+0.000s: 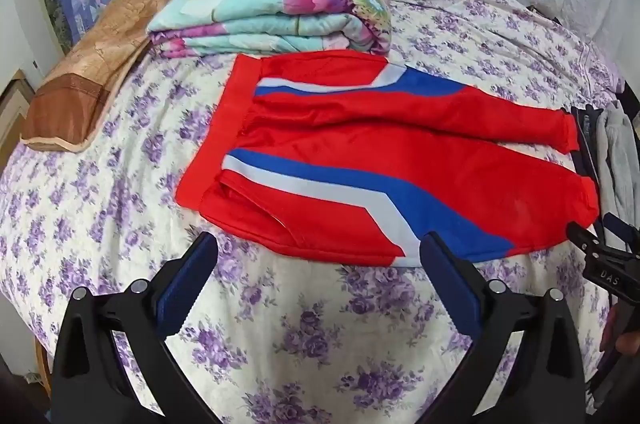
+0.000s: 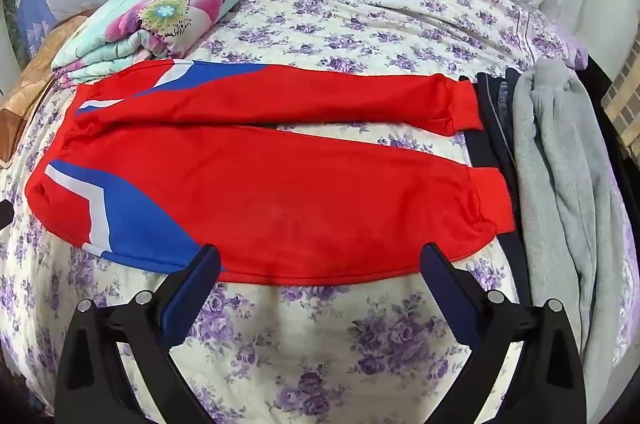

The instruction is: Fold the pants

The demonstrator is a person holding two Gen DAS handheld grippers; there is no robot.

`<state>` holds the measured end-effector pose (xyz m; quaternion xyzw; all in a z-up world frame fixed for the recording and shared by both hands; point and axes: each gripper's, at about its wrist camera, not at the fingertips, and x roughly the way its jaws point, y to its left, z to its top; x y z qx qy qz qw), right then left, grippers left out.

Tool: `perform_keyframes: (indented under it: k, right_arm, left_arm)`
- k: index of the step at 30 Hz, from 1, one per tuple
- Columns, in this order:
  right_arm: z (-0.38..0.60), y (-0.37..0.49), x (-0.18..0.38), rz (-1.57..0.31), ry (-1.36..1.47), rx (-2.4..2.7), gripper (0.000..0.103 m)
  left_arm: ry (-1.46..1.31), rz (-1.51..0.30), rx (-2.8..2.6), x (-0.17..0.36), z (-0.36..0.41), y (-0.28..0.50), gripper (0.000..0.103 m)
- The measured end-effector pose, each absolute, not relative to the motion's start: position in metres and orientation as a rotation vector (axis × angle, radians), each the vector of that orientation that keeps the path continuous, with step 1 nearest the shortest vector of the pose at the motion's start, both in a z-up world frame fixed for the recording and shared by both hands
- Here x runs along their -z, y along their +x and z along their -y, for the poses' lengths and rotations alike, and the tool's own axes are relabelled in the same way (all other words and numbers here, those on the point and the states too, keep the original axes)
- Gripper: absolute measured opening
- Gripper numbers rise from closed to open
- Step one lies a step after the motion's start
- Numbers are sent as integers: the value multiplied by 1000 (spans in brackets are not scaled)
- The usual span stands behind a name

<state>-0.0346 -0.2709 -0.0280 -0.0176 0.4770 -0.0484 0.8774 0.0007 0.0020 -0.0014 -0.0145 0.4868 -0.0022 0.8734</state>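
Red pants with blue and white stripes lie flat on the bed, waistband to the left, both legs stretched to the right, a narrow gap between the legs. They also show in the right wrist view. My left gripper is open and empty, just in front of the near edge of the pants by the hip. My right gripper is open and empty at the near edge of the near leg. It also shows at the right edge of the left wrist view.
The bed has a floral purple sheet. A folded flowered quilt lies behind the pants. A brown pillow is at the left. Grey and dark clothes lie just past the cuffs.
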Motion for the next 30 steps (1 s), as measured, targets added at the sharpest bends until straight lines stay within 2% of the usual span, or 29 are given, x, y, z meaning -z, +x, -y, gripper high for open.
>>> perform_keyframes:
  k: [10,14,30]
  right_arm:
    - [264,-36,25,-996,-53,97,100]
    - [259,-36,23,-989,-69,92,100]
    - [255,-39,26,-999,-69,81,100]
  left_arm:
    - [-115,-1040,-19,1,-22,-12,98]
    - [-60,-1097,0,7,-3,-4,98]
    - [-53,-1057,34,-3,10,-11,98]
